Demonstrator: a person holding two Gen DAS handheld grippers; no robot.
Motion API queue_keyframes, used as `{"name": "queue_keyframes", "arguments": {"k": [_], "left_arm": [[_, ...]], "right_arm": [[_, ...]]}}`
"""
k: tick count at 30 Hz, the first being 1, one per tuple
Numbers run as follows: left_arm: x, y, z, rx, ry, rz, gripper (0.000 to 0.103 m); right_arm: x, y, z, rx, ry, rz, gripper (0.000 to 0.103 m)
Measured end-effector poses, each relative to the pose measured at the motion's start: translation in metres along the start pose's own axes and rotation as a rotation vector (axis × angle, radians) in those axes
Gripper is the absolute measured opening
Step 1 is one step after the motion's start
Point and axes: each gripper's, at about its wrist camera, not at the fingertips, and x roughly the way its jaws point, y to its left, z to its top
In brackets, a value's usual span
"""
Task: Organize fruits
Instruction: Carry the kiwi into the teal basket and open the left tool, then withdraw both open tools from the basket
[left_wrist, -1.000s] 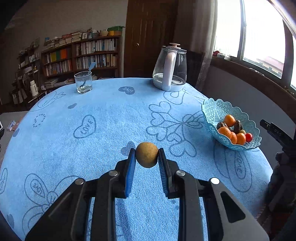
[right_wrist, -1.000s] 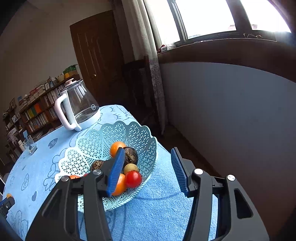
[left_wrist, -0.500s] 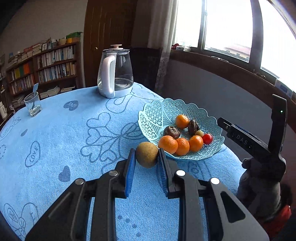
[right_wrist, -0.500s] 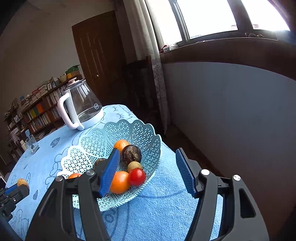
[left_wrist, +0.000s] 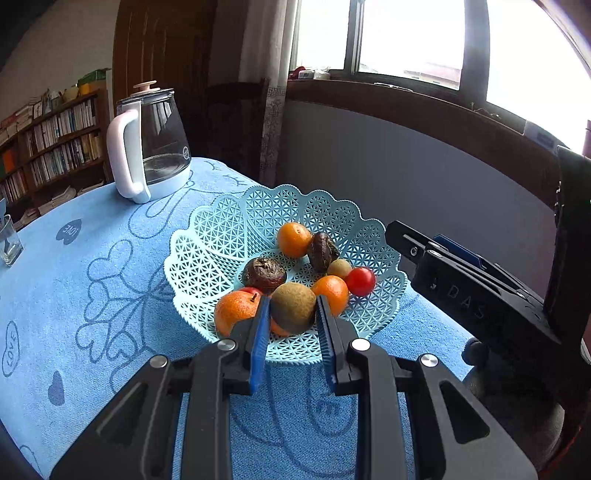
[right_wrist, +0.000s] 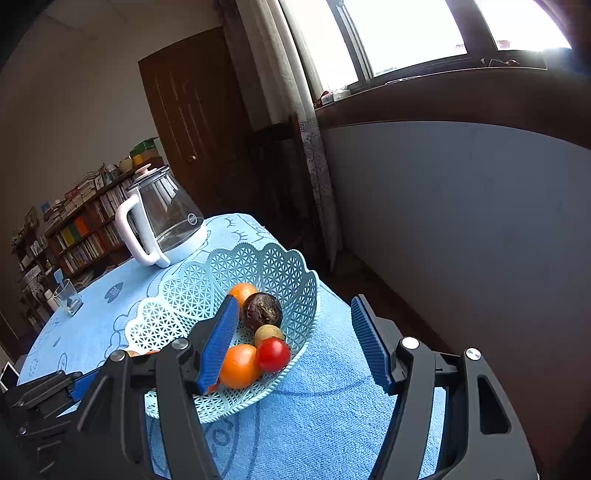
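Note:
My left gripper (left_wrist: 292, 314) is shut on a round brownish-green fruit (left_wrist: 293, 305) and holds it over the near rim of the light blue lattice basket (left_wrist: 221, 236). The basket holds oranges (left_wrist: 293, 239), two dark wrinkled fruits (left_wrist: 264, 273), a small green fruit (left_wrist: 339, 267) and a red tomato (left_wrist: 361, 281). My right gripper (right_wrist: 295, 343) is open and empty, just right of the basket (right_wrist: 273, 266); its left finger overlaps the basket's fruits in view. The right gripper's body also shows in the left wrist view (left_wrist: 472, 295).
A glass kettle with a white handle (left_wrist: 147, 147) stands behind the basket on the blue towel-covered table (left_wrist: 74, 295). A drinking glass (right_wrist: 68, 297) stands at the far left. The table edge drops off right of the basket (right_wrist: 369, 424). Bookshelves, door and window wall lie beyond.
My left gripper has carried the brownish fruit rightward across the table to the basket's near rim. My right gripper has shifted slightly, staying open beside the basket.

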Motion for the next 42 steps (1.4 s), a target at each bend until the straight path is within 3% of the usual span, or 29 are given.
{"name": "queue_keyframes", "arguments": {"k": [4,8,13,19,24,27,34,42], "left_arm": [[0.009,0.0,-0.001,-0.017,0.014,-0.027,0.028],[0.005,0.007,-0.005,-0.04,-0.004,-0.01,0.059],[-0.011,0.022,-0.004,-0.086,-0.037,0.006,0.066],[-0.027,0.034,-0.005,-0.084,-0.068,0.116,0.07],[-0.039,0.039,-0.007,-0.08,-0.096,0.179,0.082],[-0.044,0.037,-0.009,-0.062,-0.109,0.209,0.09],[-0.048,0.031,-0.014,-0.025,-0.112,0.27,0.093],[-0.057,0.042,-0.018,-0.07,-0.131,0.315,0.093]], "right_arm": [[0.0,-0.001,0.0,0.001,0.002,0.002,0.065],[-0.001,-0.002,0.0,0.008,-0.001,0.002,0.065],[-0.001,-0.002,0.0,0.013,-0.004,0.0,0.065],[-0.002,-0.004,-0.001,0.019,-0.007,-0.001,0.069],[-0.003,-0.004,-0.001,0.018,-0.008,-0.001,0.071],[-0.004,-0.005,-0.001,0.02,-0.013,0.002,0.079],[-0.005,-0.007,-0.002,0.032,0.014,0.034,0.088],[-0.011,0.005,-0.009,-0.031,0.036,0.059,0.092]]}}
